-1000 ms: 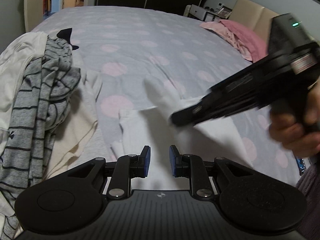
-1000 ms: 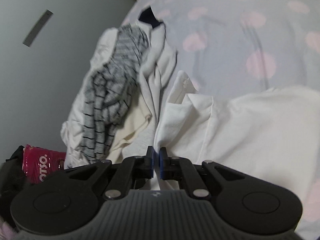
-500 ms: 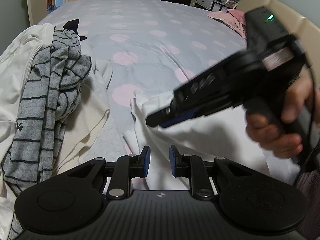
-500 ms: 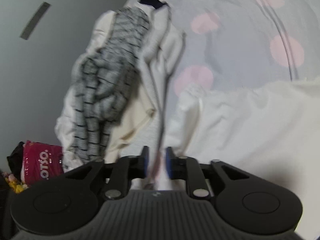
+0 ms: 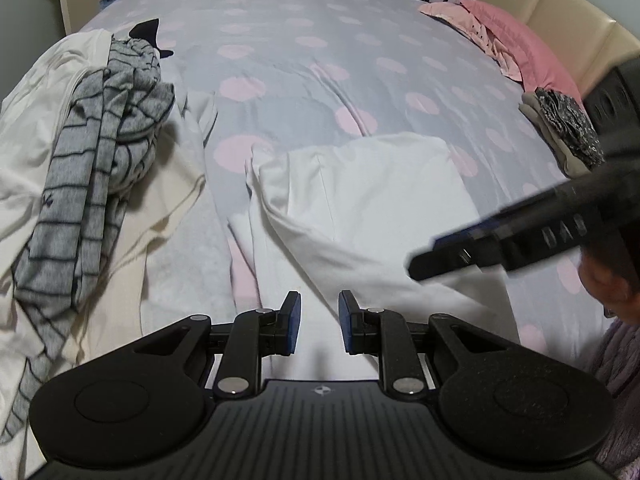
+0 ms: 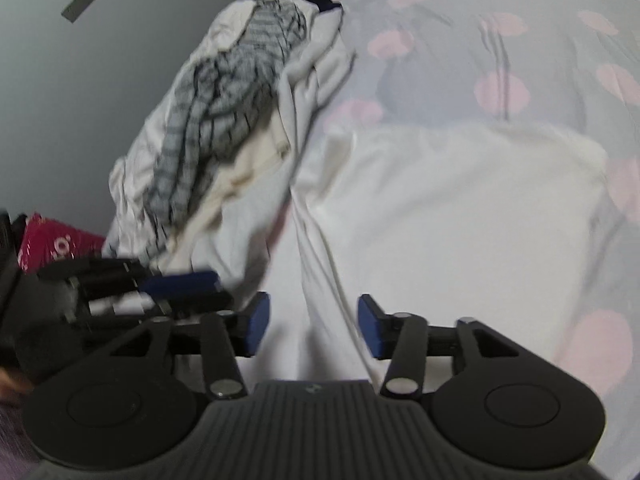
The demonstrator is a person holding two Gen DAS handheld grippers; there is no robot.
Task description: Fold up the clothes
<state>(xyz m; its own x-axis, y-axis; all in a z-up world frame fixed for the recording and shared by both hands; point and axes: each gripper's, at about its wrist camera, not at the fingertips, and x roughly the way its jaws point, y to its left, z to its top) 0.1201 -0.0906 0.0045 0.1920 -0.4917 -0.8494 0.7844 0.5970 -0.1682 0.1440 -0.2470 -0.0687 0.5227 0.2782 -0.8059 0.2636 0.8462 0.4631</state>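
Observation:
A white garment [image 5: 360,200] lies partly folded on the polka-dot bed cover, with a loose strip trailing toward me; the right wrist view shows the same white garment [image 6: 440,208]. My left gripper [image 5: 319,322] hovers open over the garment's near edge, nothing between its blue pads. My right gripper [image 6: 313,326] stands wide open above the trailing strip, holding nothing. In the left wrist view the right gripper [image 5: 430,258] is blurred, low on the right over the garment's near right side. The left gripper [image 6: 192,290] shows at the left of the right wrist view.
A heap with a grey striped top [image 5: 108,152] and white clothes lies on the bed's left side. A small folded stack [image 5: 560,132] sits at the right edge, pink bedding [image 5: 500,28] beyond it. A red packet [image 6: 48,240] lies off the bed.
My right gripper, shut on the white garment's edge a second ago, has opened, let it go and drawn back to the right. The garment now lies flatter. The left gripper stays open.

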